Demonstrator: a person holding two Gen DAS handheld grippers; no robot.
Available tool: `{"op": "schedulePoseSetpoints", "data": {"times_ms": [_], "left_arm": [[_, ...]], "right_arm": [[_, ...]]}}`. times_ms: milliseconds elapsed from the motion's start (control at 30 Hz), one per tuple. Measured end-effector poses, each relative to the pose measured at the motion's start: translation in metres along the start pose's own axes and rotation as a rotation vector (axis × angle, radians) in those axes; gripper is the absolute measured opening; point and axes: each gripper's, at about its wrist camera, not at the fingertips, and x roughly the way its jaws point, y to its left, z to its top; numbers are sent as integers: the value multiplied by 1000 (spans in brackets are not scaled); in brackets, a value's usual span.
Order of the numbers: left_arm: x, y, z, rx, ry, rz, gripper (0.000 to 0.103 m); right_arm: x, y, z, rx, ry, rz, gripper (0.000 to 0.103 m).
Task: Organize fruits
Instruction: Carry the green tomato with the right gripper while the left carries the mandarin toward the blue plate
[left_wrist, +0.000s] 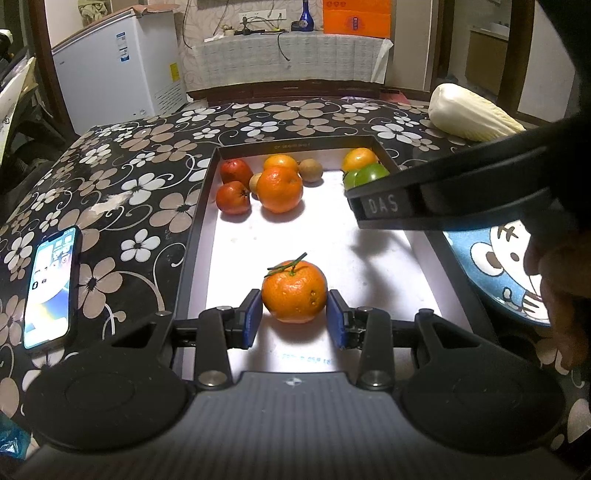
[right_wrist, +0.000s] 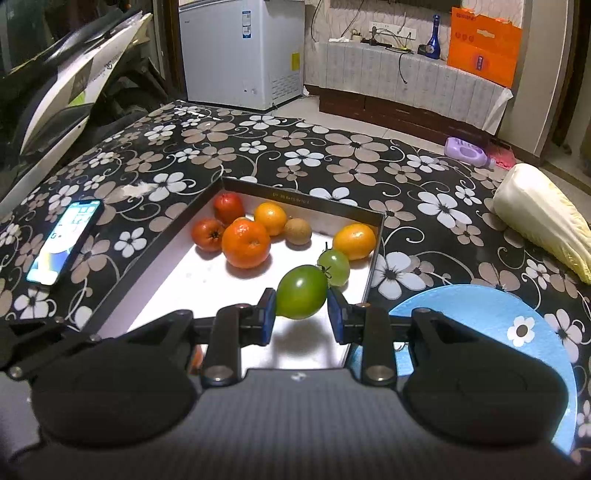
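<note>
A black-walled tray (left_wrist: 201, 199) with a white floor holds several fruits. My left gripper (left_wrist: 294, 314) is shut on an orange with a green stem (left_wrist: 294, 291), near the tray's front. My right gripper (right_wrist: 301, 312) is shut on a green tomato (right_wrist: 301, 291) and holds it above the tray floor, its shadow below. A second green tomato (right_wrist: 334, 266) lies just beyond it, beside an orange (right_wrist: 354, 240) in the far right corner. At the back left lie two red fruits (right_wrist: 229, 207), two oranges (right_wrist: 245, 243) and a brown kiwi (right_wrist: 297, 230). The right gripper's body (left_wrist: 443, 195) crosses the left wrist view.
A blue cartoon plate (right_wrist: 491, 314) lies right of the tray. A phone (left_wrist: 50, 288) lies on the flowered tablecloth to the left. A Chinese cabbage (right_wrist: 543, 225) lies at the far right. A white freezer (right_wrist: 240, 51) and a cabinet stand behind the table.
</note>
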Motion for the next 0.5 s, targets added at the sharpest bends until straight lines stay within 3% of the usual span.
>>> {"op": "schedulePoseSetpoints", "data": {"times_ms": [500], "left_arm": [[-2, 0, 1, -9, -4, 10, 44]], "right_arm": [[-9, 0, 0, -1, -20, 14, 33]]}}
